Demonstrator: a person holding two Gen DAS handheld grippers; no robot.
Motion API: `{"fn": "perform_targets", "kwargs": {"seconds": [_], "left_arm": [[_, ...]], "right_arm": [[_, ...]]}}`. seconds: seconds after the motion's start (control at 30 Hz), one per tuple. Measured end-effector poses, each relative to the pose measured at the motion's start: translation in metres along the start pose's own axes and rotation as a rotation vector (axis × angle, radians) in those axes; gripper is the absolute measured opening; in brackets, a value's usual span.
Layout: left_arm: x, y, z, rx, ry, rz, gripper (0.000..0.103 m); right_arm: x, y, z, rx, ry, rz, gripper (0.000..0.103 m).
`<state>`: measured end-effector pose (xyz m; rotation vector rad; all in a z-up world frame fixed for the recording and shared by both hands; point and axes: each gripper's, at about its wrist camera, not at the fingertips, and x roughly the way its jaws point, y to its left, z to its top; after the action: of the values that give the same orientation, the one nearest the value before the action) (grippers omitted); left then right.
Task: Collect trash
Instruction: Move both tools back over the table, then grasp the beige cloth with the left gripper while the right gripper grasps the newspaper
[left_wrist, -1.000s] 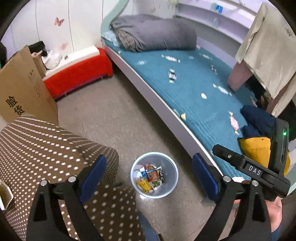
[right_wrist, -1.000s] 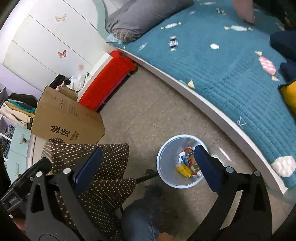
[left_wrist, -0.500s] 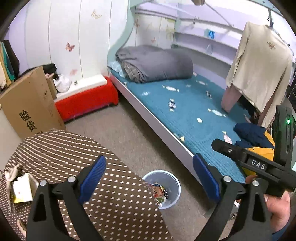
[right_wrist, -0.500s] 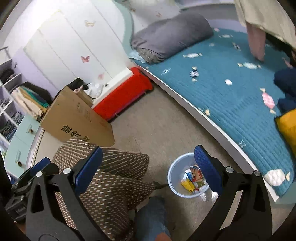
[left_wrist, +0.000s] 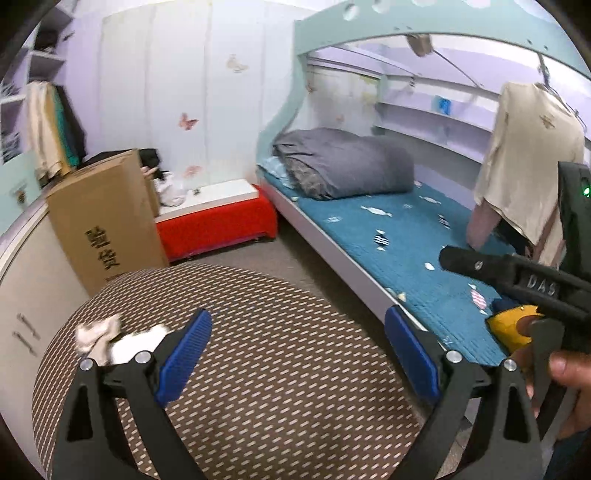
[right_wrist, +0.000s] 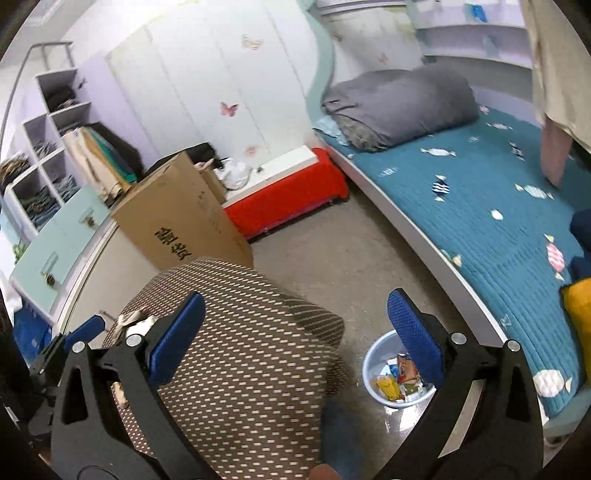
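Crumpled white paper trash lies on the left part of a round table with a brown dotted cloth. My left gripper is open and empty above the table, just right of the trash. My right gripper is open and empty, higher up, over the table edge and floor. A pale blue bin with wrappers inside stands on the floor between table and bed. The trash also shows in the right wrist view, partly hidden behind the left finger.
A cardboard box stands behind the table by white drawers. A red bench sits at the far wall. The bed with the teal cover runs along the right, with a grey duvet and hanging clothes.
Both grippers have lifted and tilted up from the bin toward the table. The bin has left the left wrist view and the paper trash on the table has come into view.
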<state>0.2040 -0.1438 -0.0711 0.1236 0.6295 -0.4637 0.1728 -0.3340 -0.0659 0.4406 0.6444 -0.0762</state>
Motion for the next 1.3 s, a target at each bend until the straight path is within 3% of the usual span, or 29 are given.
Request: {"fn": "perform_targets", "kwargs": {"seconds": [0.37, 0.67, 0.93, 1.13, 1.17, 1.2, 1.3], "left_arm": [[-0.032, 0.105, -0.058, -0.167, 0.029, 0.152, 0.093], [-0.035, 0.175, -0.111, -0.293, 0.115, 0.269, 0.093], [-0.014, 0.2, -0.137, -0.343, 0.207, 0.306, 0.093], [0.005, 0.206, -0.143, -0.363, 0.247, 0.281, 0.092], [0.006, 0.207, -0.145, -0.363, 0.249, 0.276, 0.089], [0.01, 0.207, -0.147, -0.362, 0.259, 0.268, 0.077], [0.011, 0.201, -0.148, -0.299, 0.25, 0.3, 0.056]], "right_arm": [[0.027, 0.103, -0.023, -0.176, 0.076, 0.089, 0.097], [0.062, 0.16, -0.044, -0.267, 0.154, 0.152, 0.097], [0.093, 0.183, -0.064, -0.326, 0.223, 0.173, 0.097], [0.115, 0.207, -0.073, -0.361, 0.267, 0.218, 0.097], [0.12, 0.214, -0.074, -0.373, 0.276, 0.232, 0.097], [0.126, 0.223, -0.075, -0.386, 0.286, 0.247, 0.097], [0.143, 0.247, -0.076, -0.415, 0.318, 0.29, 0.097]]}}
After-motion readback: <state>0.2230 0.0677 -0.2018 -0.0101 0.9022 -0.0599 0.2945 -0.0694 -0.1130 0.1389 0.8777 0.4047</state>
